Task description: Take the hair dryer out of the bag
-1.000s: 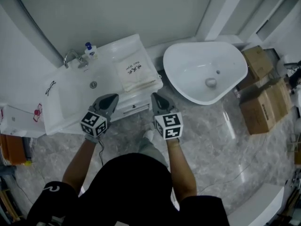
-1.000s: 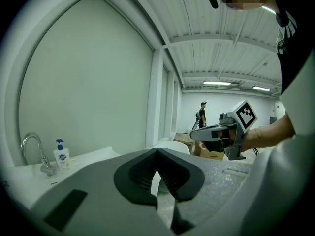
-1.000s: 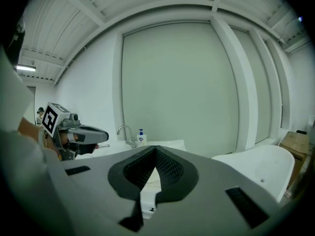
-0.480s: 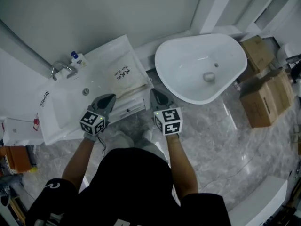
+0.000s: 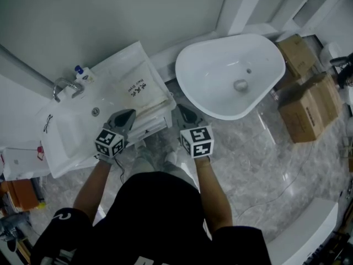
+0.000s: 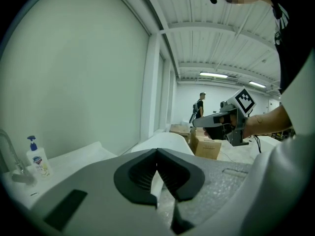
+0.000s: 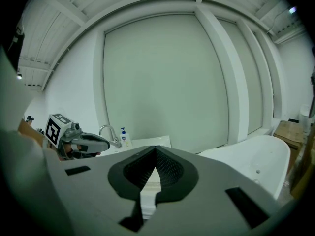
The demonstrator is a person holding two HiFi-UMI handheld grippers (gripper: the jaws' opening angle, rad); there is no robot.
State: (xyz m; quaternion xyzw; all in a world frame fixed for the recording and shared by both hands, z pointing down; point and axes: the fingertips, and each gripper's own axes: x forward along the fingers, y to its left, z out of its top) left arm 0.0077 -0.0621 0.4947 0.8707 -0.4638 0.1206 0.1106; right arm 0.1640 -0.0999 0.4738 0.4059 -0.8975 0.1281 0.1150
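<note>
A cream cloth bag [image 5: 140, 90] with black print lies flat on the white vanity's counter [image 5: 118, 65], right of the basin. No hair dryer shows anywhere. My left gripper [image 5: 129, 115] is shut and empty, its tip at the counter's front edge just short of the bag. To the right, my right gripper [image 5: 181, 110] is shut and empty too, in front of the vanity's right corner. In the left gripper view the left gripper [image 6: 157, 152] has its jaws closed together, and the right gripper [image 6: 198, 123] shows beyond. The right gripper view shows the right gripper [image 7: 155, 149] closed, with the left gripper [image 7: 105, 144] at its left.
A faucet [image 5: 63, 84] and a soap bottle [image 5: 81, 72] stand behind the basin [image 5: 71, 128]. A white freestanding tub [image 5: 215, 84] sits right of the vanity. Cardboard boxes [image 5: 309, 106] lie beyond the tub. A person [image 6: 199, 107] stands far off.
Both grippers, still shut, have come nearer the vanity's front. The head view has swung, so the vanity and the tub now sit further left in it.
</note>
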